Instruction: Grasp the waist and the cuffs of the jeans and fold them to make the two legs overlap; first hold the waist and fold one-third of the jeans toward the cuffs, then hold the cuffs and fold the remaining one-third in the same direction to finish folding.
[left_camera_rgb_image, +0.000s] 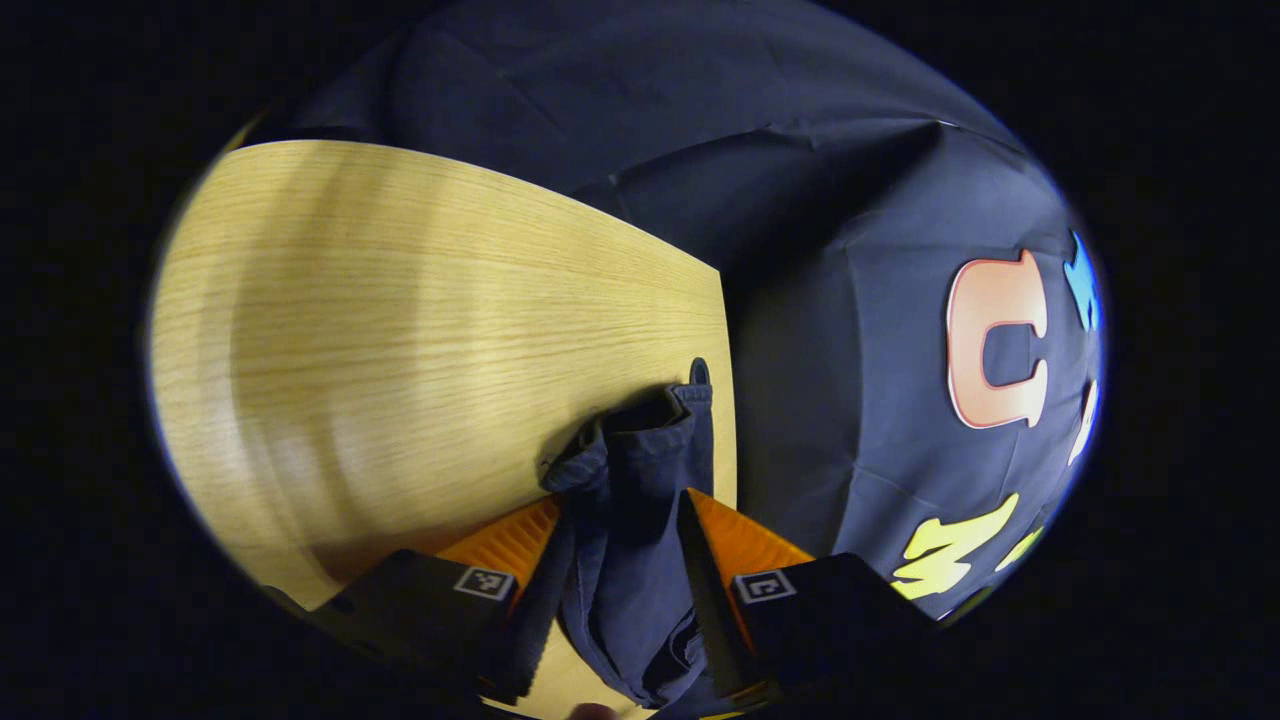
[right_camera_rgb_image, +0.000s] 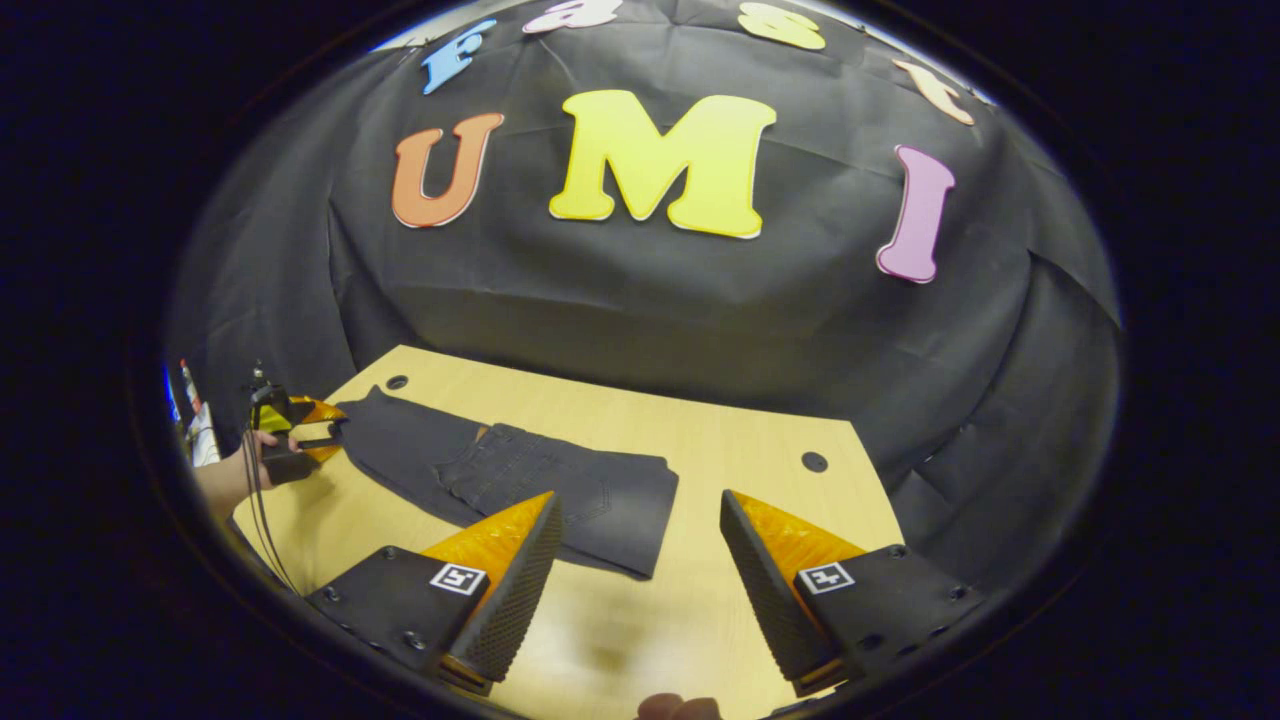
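With the waist third of the jeans already folded over on the worktop, the cuffs are gripped in the left gripper jaws for the last fold, while the right gripper jaws are held open and empty.

Table: light wooden tabletop, its grain running along the length.
Cable holes: two round dark holes in the table, one near its far right corner, another near its far left corner.
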